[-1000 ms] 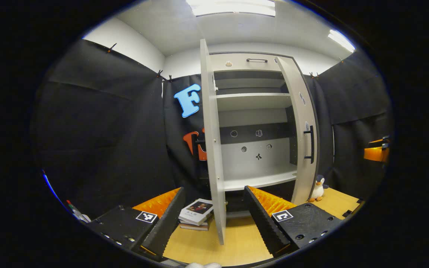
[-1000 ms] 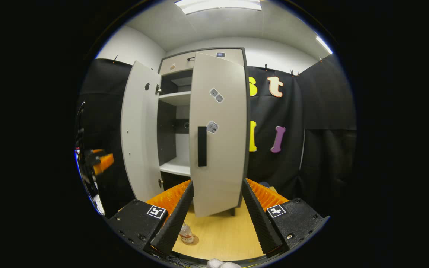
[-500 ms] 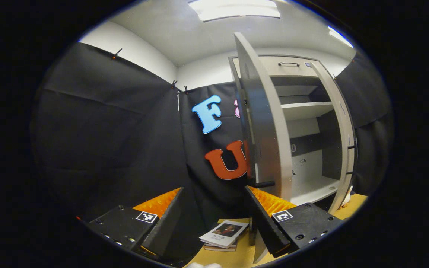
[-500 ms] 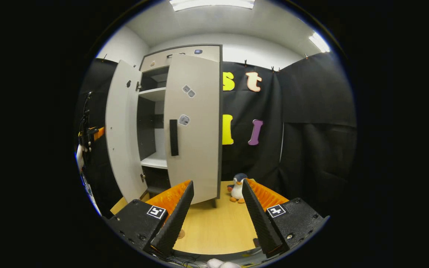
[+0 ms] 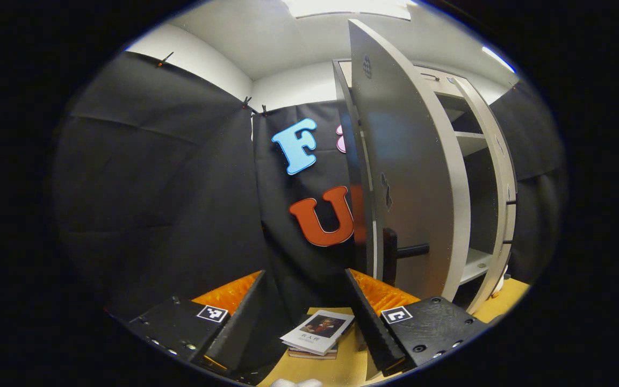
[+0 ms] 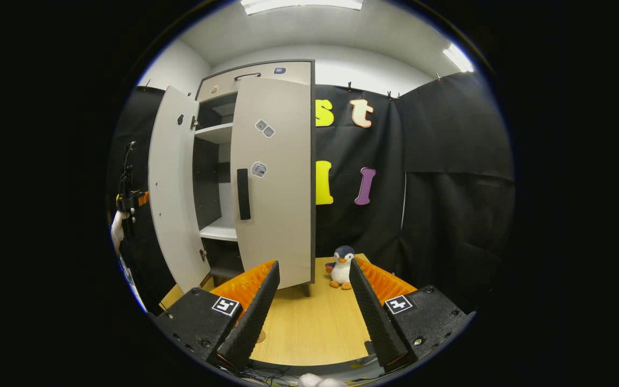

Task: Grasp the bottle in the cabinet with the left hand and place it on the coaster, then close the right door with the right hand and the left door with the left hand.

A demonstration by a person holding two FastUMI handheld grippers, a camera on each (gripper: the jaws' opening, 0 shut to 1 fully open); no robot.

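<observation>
Facing the left door's [image 5: 411, 177] outer face in the left gripper view, the left gripper [image 5: 304, 322] is hovering wide and empty above some books [image 5: 317, 336]. In the right gripper view, the right gripper [image 6: 309, 317] is spreading wide, empty, well short of the right door [image 6: 277, 183], which is standing nearly shut. The bottle's position cannot be told; both doors likely remain.

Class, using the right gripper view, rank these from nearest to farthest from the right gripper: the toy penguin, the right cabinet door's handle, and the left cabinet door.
1. Toy penguin: on the tabletop, just ahead of the right gripper, slightly right.
2. Right cabinet door's handle: higher up, left of centre.
3. Left cabinet door: swung open, far left.
</observation>
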